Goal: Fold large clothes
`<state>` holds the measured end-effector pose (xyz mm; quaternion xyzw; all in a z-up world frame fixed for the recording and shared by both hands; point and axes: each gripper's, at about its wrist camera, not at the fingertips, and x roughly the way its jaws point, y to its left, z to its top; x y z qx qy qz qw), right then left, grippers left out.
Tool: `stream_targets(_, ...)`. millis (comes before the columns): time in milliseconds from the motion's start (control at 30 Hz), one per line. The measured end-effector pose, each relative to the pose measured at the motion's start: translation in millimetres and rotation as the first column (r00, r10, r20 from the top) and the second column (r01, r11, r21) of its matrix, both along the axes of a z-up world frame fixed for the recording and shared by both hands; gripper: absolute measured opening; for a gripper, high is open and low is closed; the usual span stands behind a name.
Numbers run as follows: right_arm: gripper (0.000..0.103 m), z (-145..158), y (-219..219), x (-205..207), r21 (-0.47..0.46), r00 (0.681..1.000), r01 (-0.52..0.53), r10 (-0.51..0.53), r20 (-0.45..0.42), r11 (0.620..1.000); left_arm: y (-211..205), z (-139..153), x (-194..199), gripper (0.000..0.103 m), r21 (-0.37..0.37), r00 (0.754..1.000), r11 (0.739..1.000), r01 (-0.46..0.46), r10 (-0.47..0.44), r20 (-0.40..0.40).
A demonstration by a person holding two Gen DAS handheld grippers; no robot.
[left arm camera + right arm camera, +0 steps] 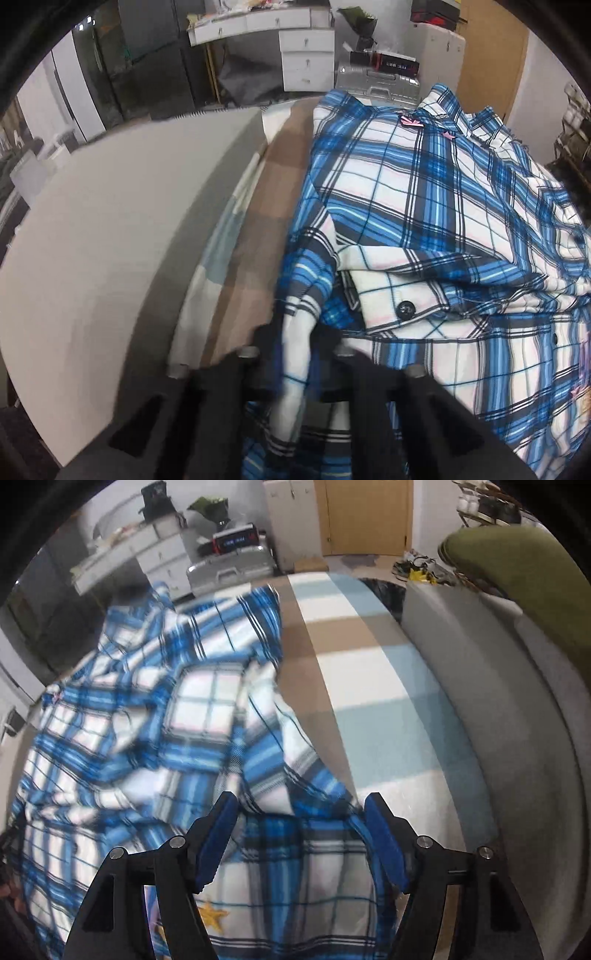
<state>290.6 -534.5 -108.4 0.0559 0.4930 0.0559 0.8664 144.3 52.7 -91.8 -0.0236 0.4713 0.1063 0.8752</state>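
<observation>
Left wrist view first: the blue and white plaid shirt (424,221) fills most of the right half of the frame, bunched up in loose folds on a bed with a brown, white and pale blue checked bedsheet (255,236). A sleeve cuff with a dark button (405,309) lies across the middle right, and a couple of small pink patches (412,121) sit near the top of the shirt. The left claw (295,354) is at the bottom centre, closed tight on a fold of the shirt's edge, with fabric running down between its black fingers. A plain grey padded panel (110,240) curves along the left side, and in the background there's a white drawer unit (306,55) and a silver case (376,79). The frame is a bit blurred. Right wrist view: the same shirt (147,720) sprawls over the left and centre, quite blurry, with a yellow star patch (211,915) near the bottom. The right claw (301,808) is open wide, its blue pads (384,842) standing apart with shirt fabric lying between them, not pinched. The checked bedsheet (354,657) runs up the middle right, next to the grey padded panel (498,720), with something olive green (524,572) at upper right and a wooden door (365,517) at the top.
</observation>
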Motion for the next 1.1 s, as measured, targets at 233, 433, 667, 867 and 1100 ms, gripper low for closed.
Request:
stream_targets(233,0.018,-4,-4,-5,-0.046,0.999,-0.023,0.025,0.046,0.999,1,2,-19,0.000,-0.012,1.000,1.000,0.020,-0.020,0.015)
stream_targets(433,0.010,-4,0,-11,-0.080,0.998,-0.047,0.050,0.034,0.996,0,3,-38,0.000,-0.030,1.000,0.999,0.026,-0.026,0.013)
stream_targets(667,0.033,5,-8,-11,-0.069,0.999,-0.023,0.026,0.033,0.997,12,12,-48,0.000,-0.122,1.000,0.992,0.009,-0.006,0.025)
stream_targets(867,0.067,49,-5,-15,0.106,0.994,-0.054,0.044,0.101,0.993,11,61,-38,0.052,-0.229,0.993,0.973,0.033,-0.007,0.114)
stream_targets(1100,0.076,104,13,-16,0.210,0.980,-0.133,0.097,0.174,0.969,-5,117,-29,0.053,-0.265,0.970,0.955,0.134,-0.072,0.231)
